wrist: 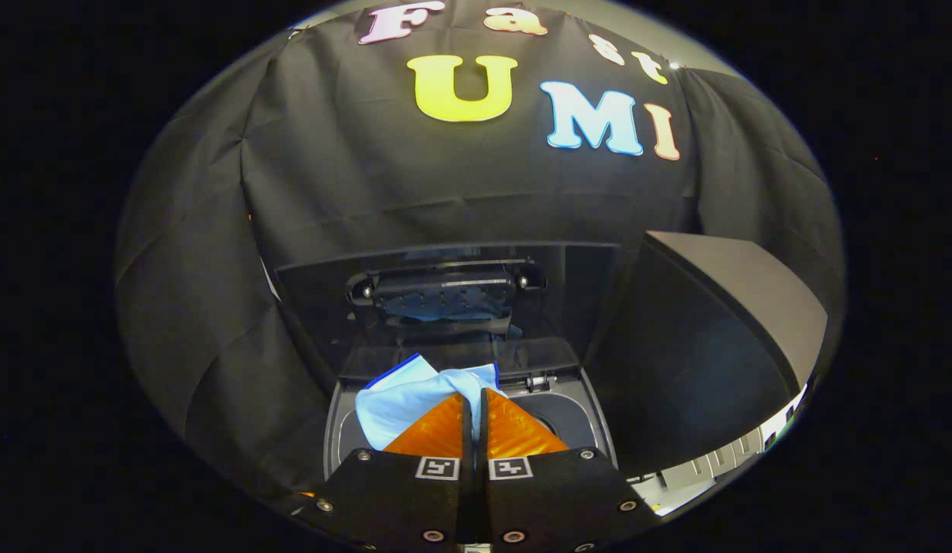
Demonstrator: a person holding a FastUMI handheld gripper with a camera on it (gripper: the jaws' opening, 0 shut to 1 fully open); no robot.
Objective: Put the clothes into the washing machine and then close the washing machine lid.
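Gripper (476, 395) fingers pressed together, pinching fold of light blue cloth (403, 399) with dark blue trim. Cloth hangs over washing machine (333, 430) opening, draped toward rim on one side of fingers; other side shows bare dark tub (560, 418). Lid (445, 292) upright behind opening, glossy, reflecting cloth. Dark grey box (721, 338) stands close beside machine, crowding that flank. Square coded markers (476, 468) on finger bases; no readable wording on machine.

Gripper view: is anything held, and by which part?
Yes: the gripper is shut on the light blue cloth, pinching a bunched fold at its upper edge, above the open washing machine.
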